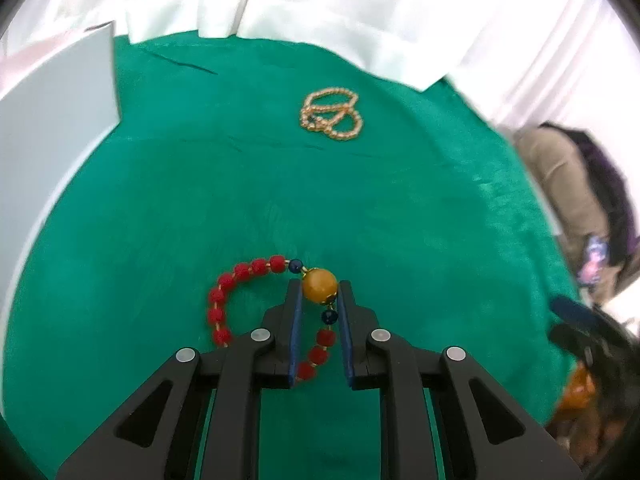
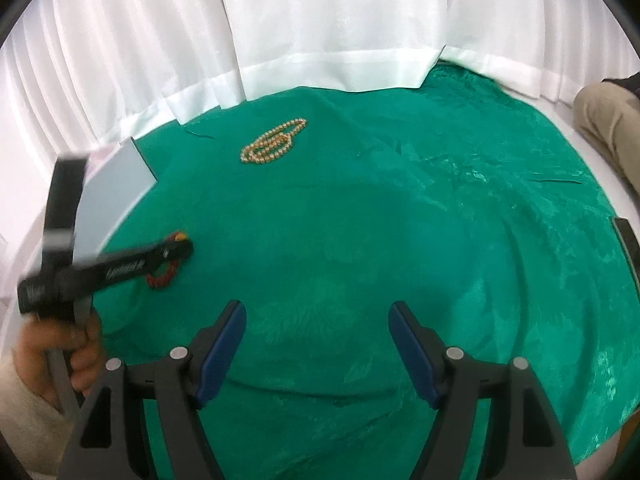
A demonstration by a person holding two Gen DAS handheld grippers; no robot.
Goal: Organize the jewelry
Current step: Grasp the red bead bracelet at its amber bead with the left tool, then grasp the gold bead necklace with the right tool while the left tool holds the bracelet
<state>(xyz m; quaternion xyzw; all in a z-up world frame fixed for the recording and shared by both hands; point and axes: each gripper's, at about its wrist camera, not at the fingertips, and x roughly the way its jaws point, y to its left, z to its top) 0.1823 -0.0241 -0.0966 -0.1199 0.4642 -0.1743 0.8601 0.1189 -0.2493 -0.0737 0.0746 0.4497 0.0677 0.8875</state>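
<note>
Left gripper (image 1: 319, 292) clamped on red bead bracelet (image 1: 240, 300) at its amber bead, on green cloth (image 1: 400, 220), gold bead necklace (image 1: 331, 114) farther off nr white curtain (image 2: 320, 20), grey card (image 1: 52, 108) at left, right gripper (image 2: 318, 316) jaws wide apart, nothing between.

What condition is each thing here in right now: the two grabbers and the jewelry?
Left gripper: shut on the red bead bracelet's amber bead.
Right gripper: open, nothing between its pads.
Red bead bracelet: curved on the green cloth, pinched at one end.
Gold bead necklace: coiled, lying loose on the cloth, untouched.
</note>
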